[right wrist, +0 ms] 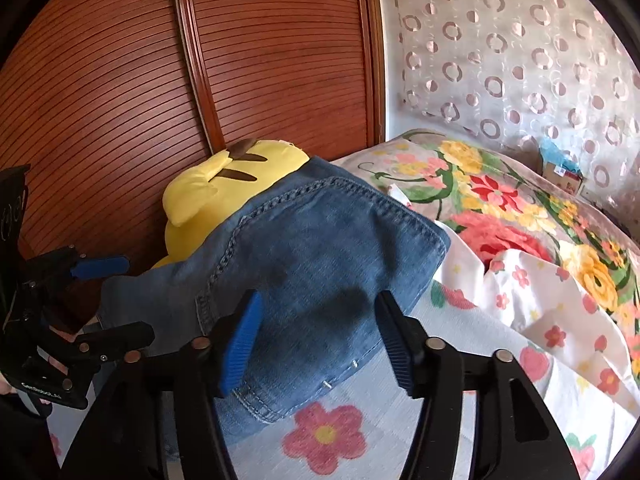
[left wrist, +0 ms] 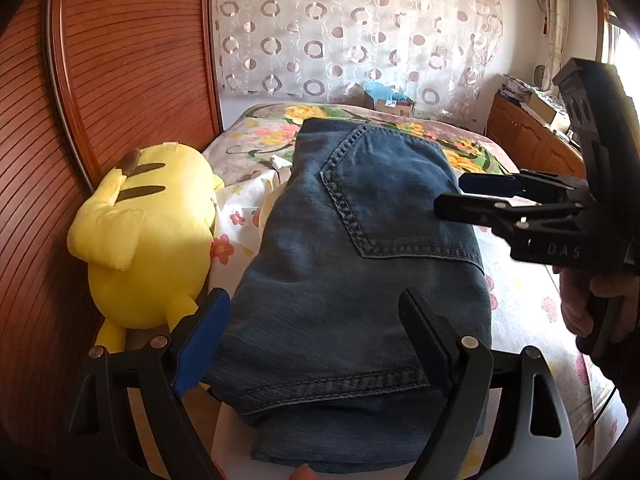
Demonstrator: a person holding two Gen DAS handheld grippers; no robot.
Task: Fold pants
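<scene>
L black two-finger gripper [left wrist: 316, 340] w/ blue pads: jaws spread wide, angled downward, one finger [left wrist: 202, 344] each side of the folded blue denim pants [left wrist: 360, 280], pads not pressing the cloth. R black two-finger gripper [right wrist: 320, 344], same build: jaws apart, also pitched down, blue ribbed pads [right wrist: 240, 344] just above the denim, nothing clamped. In the L wrist view the R gripper comes in from the right edge, fingers pointing leftward over the pants' edge, a bare hand [left wrist: 580, 300] wrapped round its handle. In the R wrist view the L gripper sits at the left edge, fingertips of the holding hand [right wrist: 60, 364] partly visible behind it.
</scene>
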